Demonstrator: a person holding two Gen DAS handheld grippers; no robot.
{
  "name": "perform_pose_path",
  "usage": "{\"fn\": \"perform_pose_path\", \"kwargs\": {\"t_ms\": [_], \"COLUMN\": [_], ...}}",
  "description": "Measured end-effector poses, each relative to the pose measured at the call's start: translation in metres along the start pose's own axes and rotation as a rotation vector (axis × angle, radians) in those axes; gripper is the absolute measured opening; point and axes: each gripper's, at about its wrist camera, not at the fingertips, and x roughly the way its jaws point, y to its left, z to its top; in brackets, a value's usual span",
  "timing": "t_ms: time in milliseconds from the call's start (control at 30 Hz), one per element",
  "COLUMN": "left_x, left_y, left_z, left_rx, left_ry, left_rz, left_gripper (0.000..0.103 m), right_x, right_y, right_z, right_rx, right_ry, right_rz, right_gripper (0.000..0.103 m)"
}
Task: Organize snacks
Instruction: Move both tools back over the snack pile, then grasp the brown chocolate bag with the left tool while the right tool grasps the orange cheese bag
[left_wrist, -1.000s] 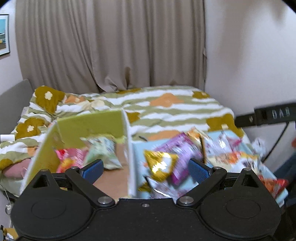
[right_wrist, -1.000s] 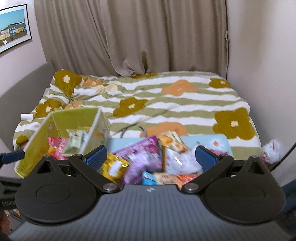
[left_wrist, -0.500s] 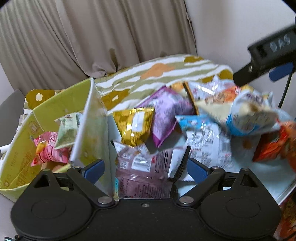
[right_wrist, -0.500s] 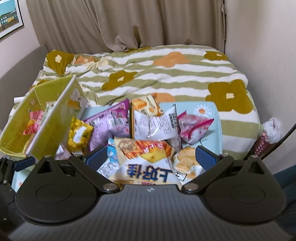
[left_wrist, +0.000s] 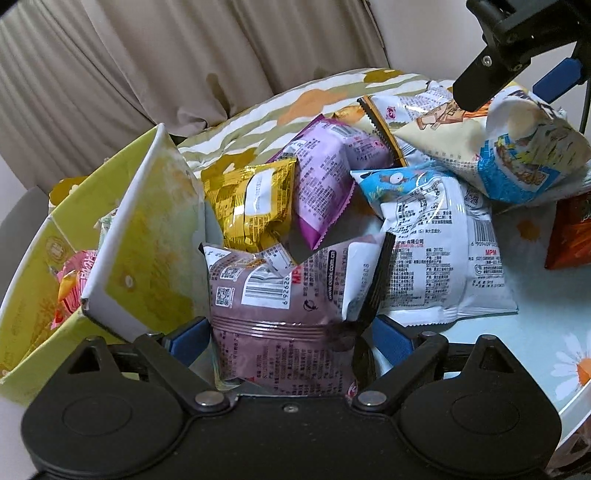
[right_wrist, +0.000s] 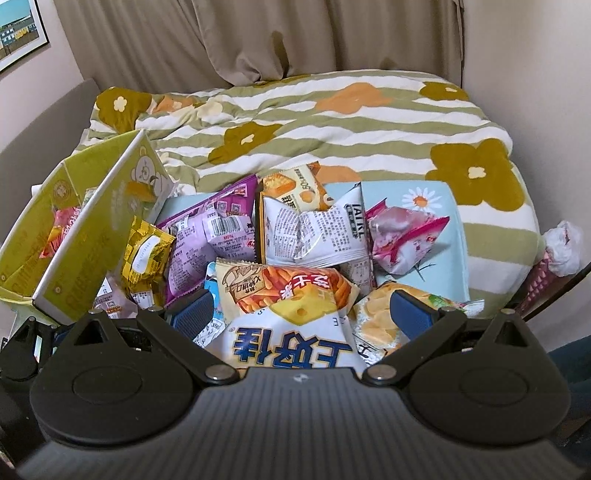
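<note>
Several snack bags lie heaped on a light blue floral table. My left gripper is open, its blue pads on either side of a brown-purple bag at the near left of the heap, beside the yellow-green box. My right gripper is open around the near end of a white and blue bag with cheese sticks printed on it; that bag also shows in the left wrist view. A gold bag, a purple bag and a white bag lie between.
The yellow-green box stands at the table's left with a pink bag inside and its flap raised. A bed with a flowered quilt lies behind. Curtains and walls close the back and right. The right gripper's body hangs top right in the left view.
Both grippers have dropped down and forward onto the heap. The left now straddles the brown-purple bag; the right straddles the white and blue bag. Both stay open.
</note>
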Motion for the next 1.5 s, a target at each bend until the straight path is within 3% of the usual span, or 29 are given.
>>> {"fn": "perform_pose_path", "kwargs": {"t_ms": [133,200,367,667,1100,1500], "left_x": [0.001,0.001,0.001,-0.013,-0.042,-0.102], "left_y": [0.000,0.000,0.000,0.002,0.006,0.037], "left_z": [-0.001,-0.001,0.000,0.004,0.012,0.040], "left_rx": [0.010,0.018,0.015,-0.007,-0.004,-0.096], "left_ry": [0.001,0.005,0.012,-0.002,-0.068,-0.163], "left_rz": [0.011,0.001,-0.015,-0.025,-0.002,0.035], "left_gripper": [0.087,0.078,0.074,0.073,0.072,0.072], "right_x": [0.007,0.010,0.018,0.030,0.018,-0.029], "right_y": [0.001,0.000,0.001,0.008,0.009,0.026], "right_z": [0.000,0.000,0.000,-0.003,-0.004,0.015], "right_rx": [0.000,0.002,0.003,-0.023,-0.028,-0.023], "right_ry": [0.014,0.020,0.040,0.075,0.059,-0.042], "right_rz": [0.005,0.009,0.010,0.012,0.018,0.067], "right_gripper": [0.103,0.103,0.103,0.103,0.073,0.072]}}
